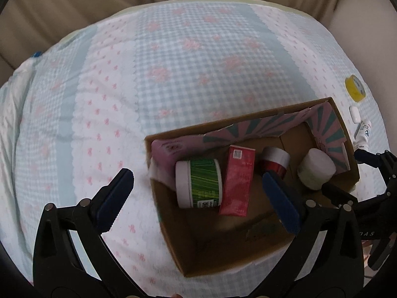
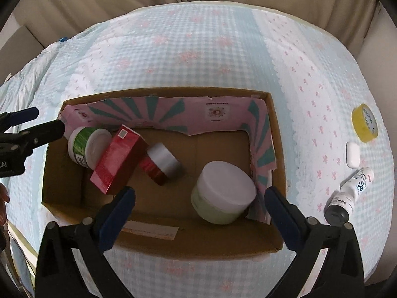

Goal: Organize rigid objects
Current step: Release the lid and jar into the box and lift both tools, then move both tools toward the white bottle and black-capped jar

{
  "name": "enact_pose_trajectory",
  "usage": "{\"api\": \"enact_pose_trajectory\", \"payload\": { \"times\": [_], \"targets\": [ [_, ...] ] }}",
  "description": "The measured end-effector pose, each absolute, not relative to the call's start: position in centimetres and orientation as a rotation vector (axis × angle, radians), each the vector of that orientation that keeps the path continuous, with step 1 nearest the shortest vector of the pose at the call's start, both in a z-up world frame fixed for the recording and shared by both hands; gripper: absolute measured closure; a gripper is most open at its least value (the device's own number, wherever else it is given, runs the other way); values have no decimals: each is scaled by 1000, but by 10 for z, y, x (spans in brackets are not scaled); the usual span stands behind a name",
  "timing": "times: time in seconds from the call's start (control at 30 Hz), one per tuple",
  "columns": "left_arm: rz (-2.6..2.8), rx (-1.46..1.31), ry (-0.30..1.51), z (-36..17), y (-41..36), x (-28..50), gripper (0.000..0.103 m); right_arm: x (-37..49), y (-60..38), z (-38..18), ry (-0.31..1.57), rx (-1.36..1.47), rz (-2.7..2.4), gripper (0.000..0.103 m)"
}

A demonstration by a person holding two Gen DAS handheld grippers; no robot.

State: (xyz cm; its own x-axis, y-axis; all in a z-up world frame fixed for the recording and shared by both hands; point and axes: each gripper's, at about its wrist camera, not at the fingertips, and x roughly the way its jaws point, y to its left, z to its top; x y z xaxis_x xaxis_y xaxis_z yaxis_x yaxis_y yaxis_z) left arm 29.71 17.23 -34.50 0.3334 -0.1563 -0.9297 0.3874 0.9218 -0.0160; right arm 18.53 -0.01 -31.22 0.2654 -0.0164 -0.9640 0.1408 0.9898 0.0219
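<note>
Below the right claw (image 2: 199, 206), whose jaws stand wide with nothing between them, sits an open box (image 2: 158, 244) on a checked cloth (image 2: 198, 57). Just ahead of the gap, toward the right finger, lies a pale jar (image 2: 223, 193), tilted, white lid up, close against the box's right wall. Ahead and left of the left finger: a red carton (image 2: 119, 160) leaning on a green jar (image 2: 85, 146) lying on its side in the far-left corner. A red tin (image 2: 161, 165) with a silver lid lies just right of the carton, touching it. Pink-and-teal card (image 2: 173, 114) lines the far and right walls.

Right of the claw, outside the box, on the cloth: a bottle (image 2: 349, 196) with a dark cap, nearest; a white case (image 2: 352, 155) beyond it; a yellow tape roll (image 2: 364, 123) farthest.

Left claw (image 1: 197, 196): jaws also wide and empty, over the box's left end. Green jar and carton show between its fingers; its right finger overlaps the tin. It also appears at the left edge of the right wrist view, beside the green jar.
</note>
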Motion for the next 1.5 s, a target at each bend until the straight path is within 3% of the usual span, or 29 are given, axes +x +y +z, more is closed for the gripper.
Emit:
{"api": "enact_pose_trajectory", "payload": {
  "times": [0.43,0.83,1.2,1.5],
  "targets": [
    [-308,217,1153,-303,185,264,0,176,5,-267,1259,125,-92,0],
    [-290,241,1046,-207,167,210,0,139,-12,-172,1196,152,-129,0],
    [-382,245,948,-153,80,159,0,71,-115,-94,1109,246,-359,0],
    [-382,337,947,-166,-45,123,0,26,-219,-98,1116,300,-394,0]
  ]
}}
